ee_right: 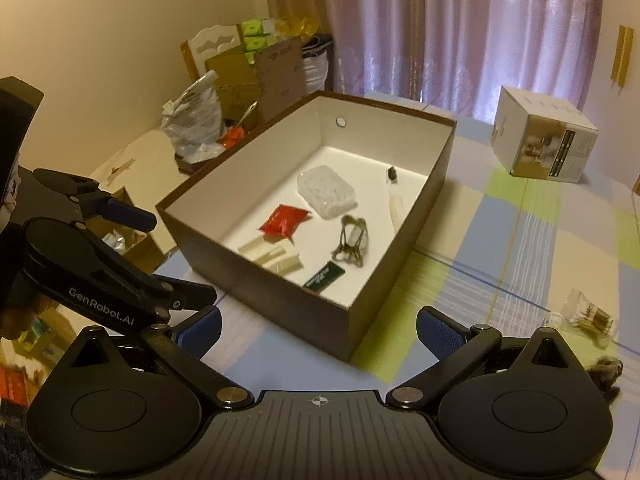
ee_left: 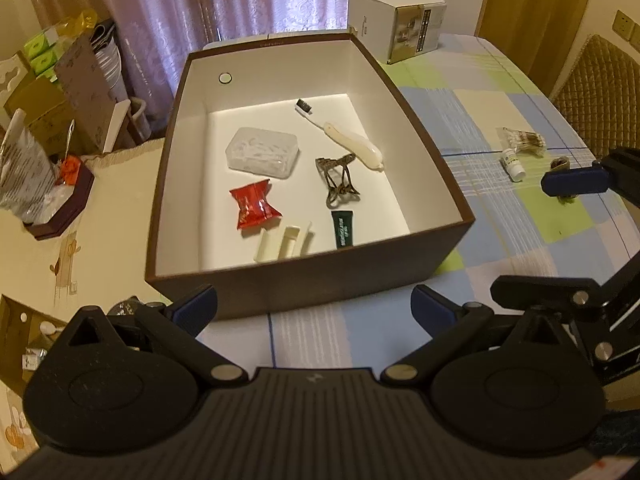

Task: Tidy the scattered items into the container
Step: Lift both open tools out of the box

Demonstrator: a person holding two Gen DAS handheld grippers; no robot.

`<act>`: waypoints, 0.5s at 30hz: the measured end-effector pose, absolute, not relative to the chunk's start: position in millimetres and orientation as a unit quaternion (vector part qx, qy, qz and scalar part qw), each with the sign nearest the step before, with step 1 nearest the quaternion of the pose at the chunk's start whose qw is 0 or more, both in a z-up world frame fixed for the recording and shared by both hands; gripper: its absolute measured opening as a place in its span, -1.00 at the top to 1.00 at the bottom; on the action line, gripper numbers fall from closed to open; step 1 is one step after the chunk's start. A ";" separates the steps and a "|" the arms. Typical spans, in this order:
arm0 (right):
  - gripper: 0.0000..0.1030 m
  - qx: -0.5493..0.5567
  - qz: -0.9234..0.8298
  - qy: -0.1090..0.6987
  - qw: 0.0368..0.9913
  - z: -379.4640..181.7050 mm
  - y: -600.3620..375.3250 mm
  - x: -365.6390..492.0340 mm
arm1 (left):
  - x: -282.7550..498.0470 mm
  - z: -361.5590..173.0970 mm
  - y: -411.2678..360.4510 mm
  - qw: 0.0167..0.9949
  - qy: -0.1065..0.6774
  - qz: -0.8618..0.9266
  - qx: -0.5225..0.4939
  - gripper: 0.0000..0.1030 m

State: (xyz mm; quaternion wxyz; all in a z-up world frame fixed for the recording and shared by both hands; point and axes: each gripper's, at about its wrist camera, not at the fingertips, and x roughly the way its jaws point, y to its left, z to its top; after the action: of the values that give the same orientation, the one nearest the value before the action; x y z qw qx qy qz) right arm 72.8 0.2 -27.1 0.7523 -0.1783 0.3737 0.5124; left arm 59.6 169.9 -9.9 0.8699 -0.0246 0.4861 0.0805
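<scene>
A brown box [ee_left: 312, 284] with a white inside stands open on the checked tablecloth. In it lie a toothbrush [ee_left: 344, 136], a clear plastic case [ee_left: 262, 153], a red packet [ee_left: 254, 206], a metal hair clip [ee_left: 338, 178], a green tube [ee_left: 343, 228] and white plastic pieces [ee_left: 284, 244]. My left gripper [ee_left: 314, 308] is open and empty just in front of the box. My right gripper [ee_right: 318, 328] is open and empty at the box's near corner [ee_right: 344, 344]. Right of the box lie a cotton swab pack [ee_left: 524, 140], a small white bottle [ee_left: 512, 162] and a brown hair item [ee_left: 559, 164].
A white carton [ee_left: 396, 20] stands at the table's far end. A padded chair [ee_left: 596, 92] sits to the right. Cluttered boxes and bags [ee_left: 48, 128] fill the left side beyond the table edge. One blue right-gripper finger [ee_left: 576, 182] hangs over the loose items.
</scene>
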 end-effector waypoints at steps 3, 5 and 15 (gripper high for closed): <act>-0.96 -0.185 0.519 0.375 0.746 -29.9 -9.5 73.5 | 58.0 -12.3 158.7 0.867 0.489 0.087 -0.026 -0.97; -0.96 -0.192 0.523 0.373 0.742 -31.8 -17.6 74.4 | 57.6 -13.8 150.6 0.866 0.491 0.088 -0.029 -0.97; -0.96 -0.191 0.503 0.386 0.749 -34.6 -67.3 88.6 | 70.6 -21.6 100.2 0.858 0.508 0.075 -0.031 -0.97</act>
State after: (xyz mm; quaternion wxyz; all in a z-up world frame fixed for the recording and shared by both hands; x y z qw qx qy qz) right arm 88.6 -67.3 -34.6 0.7492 -0.1911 0.3864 0.5028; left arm 70.6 100.2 -21.6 0.8578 -0.0309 0.5075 0.0749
